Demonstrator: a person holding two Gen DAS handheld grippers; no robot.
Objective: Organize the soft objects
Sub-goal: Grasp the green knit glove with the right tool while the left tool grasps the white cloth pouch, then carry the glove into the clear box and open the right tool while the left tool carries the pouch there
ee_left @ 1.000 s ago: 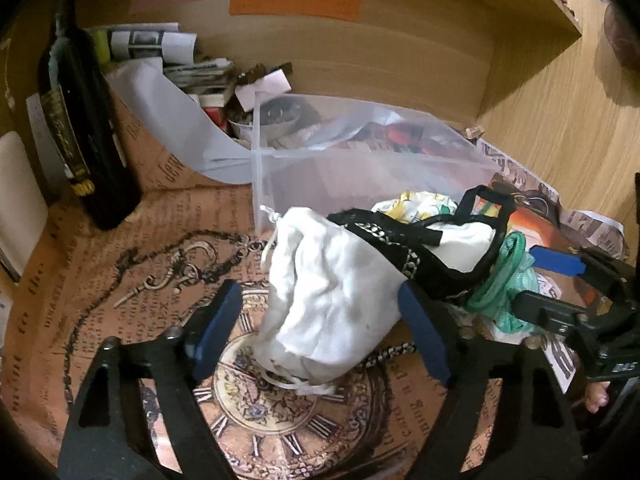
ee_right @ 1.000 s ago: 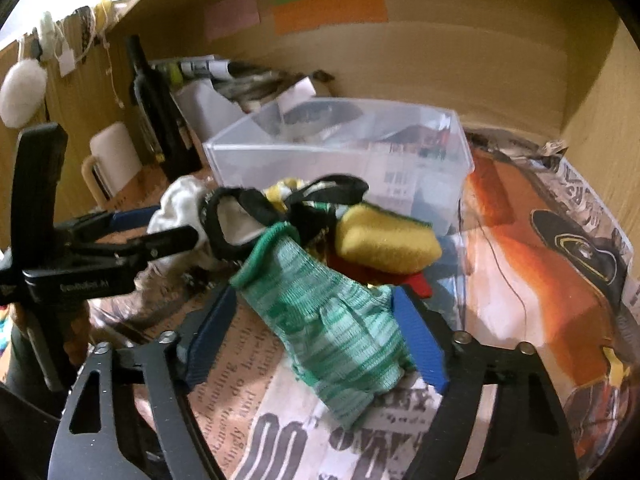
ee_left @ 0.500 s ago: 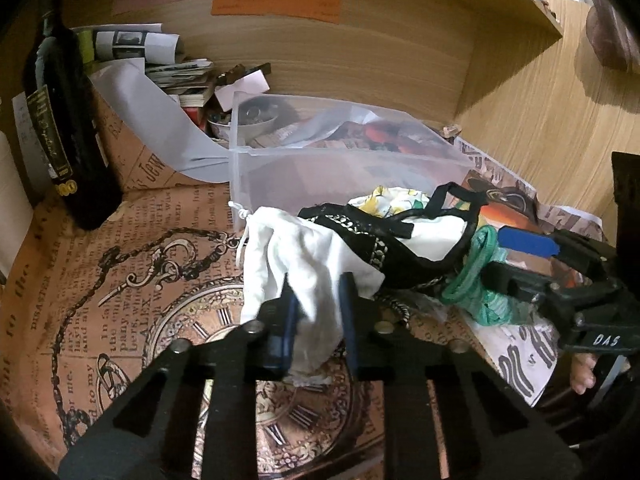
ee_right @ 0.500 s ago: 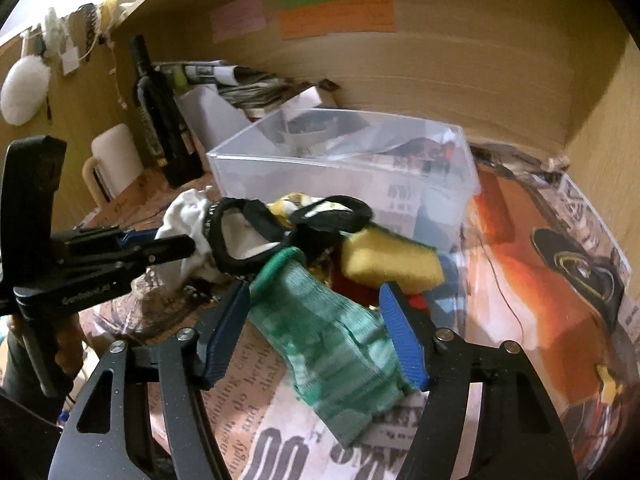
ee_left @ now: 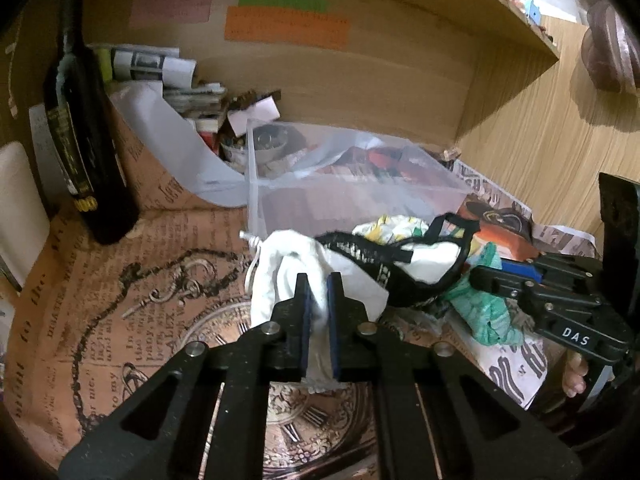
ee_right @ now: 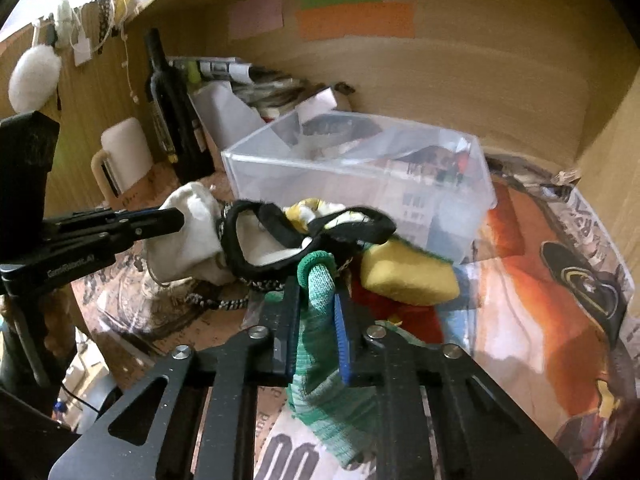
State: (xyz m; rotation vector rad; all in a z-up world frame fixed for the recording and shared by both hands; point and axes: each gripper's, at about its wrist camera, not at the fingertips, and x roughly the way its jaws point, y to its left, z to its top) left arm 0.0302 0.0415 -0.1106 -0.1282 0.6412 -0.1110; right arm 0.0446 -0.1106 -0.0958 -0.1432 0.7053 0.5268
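My left gripper (ee_left: 318, 280) is shut on a white cloth pouch (ee_left: 288, 276), which also shows in the right wrist view (ee_right: 188, 236). My right gripper (ee_right: 316, 284) is shut on a green knitted glove (ee_right: 324, 364), seen in the left wrist view too (ee_left: 480, 312). A black strappy piece (ee_right: 280, 236) lies over the pile, with a yellow sponge (ee_right: 404, 276) and a yellow-white cloth (ee_left: 392, 226) beside it. A clear plastic box (ee_right: 360, 184) stands behind the pile.
A dark wine bottle (ee_left: 86, 136) and a white mug (ee_right: 124, 156) stand at the left. Papers and small clutter (ee_left: 192, 92) lie at the back wall. Printed paper (ee_left: 140, 320) covers the desk. A wooden side wall (ee_left: 540, 140) closes the right.
Both grippers went from open to shut: the left closed on the white pouch, the right on the green glove. Both have lifted slightly.
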